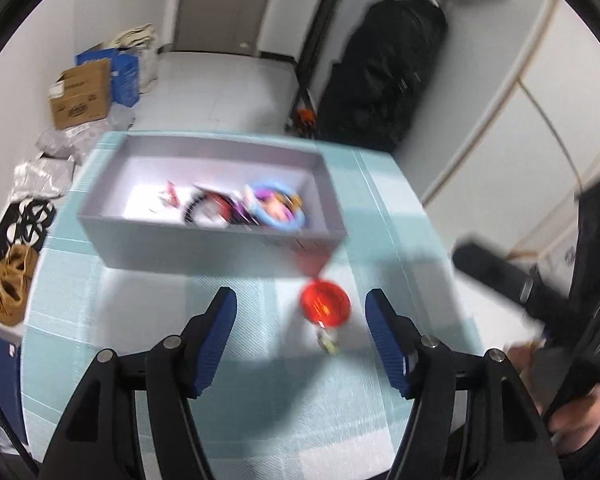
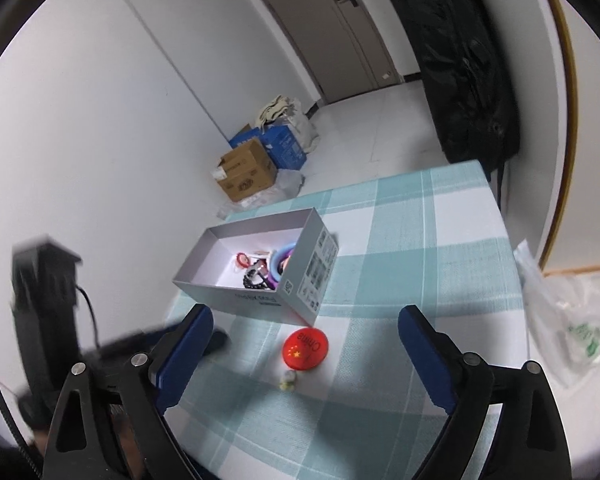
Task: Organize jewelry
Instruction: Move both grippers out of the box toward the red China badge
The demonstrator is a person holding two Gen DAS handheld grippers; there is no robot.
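Observation:
A grey open box (image 1: 148, 246) (image 2: 236, 300) stands on the checked tablecloth and holds several jewelry pieces (image 1: 256, 206) (image 2: 260, 270), among them a blue ring-shaped bangle and dark beads. A round red badge (image 1: 325, 303) (image 2: 305, 348) lies on the cloth just in front of the box, with a small pale trinket (image 1: 328, 342) (image 2: 288, 379) beside it. My left gripper (image 1: 300, 340) is open and empty, hovering over the badge. My right gripper (image 2: 304, 360) is open and empty, above the same spot. The left gripper's body shows blurred in the right wrist view (image 2: 44, 312).
The table (image 2: 440, 220) with its teal checked cloth ends near a white wall on the left. Cardboard boxes (image 2: 246, 174) and bags sit on the floor beyond. A black bag (image 2: 460, 60) hangs at the far right. A plastic bag (image 2: 568, 328) lies off the table's right edge.

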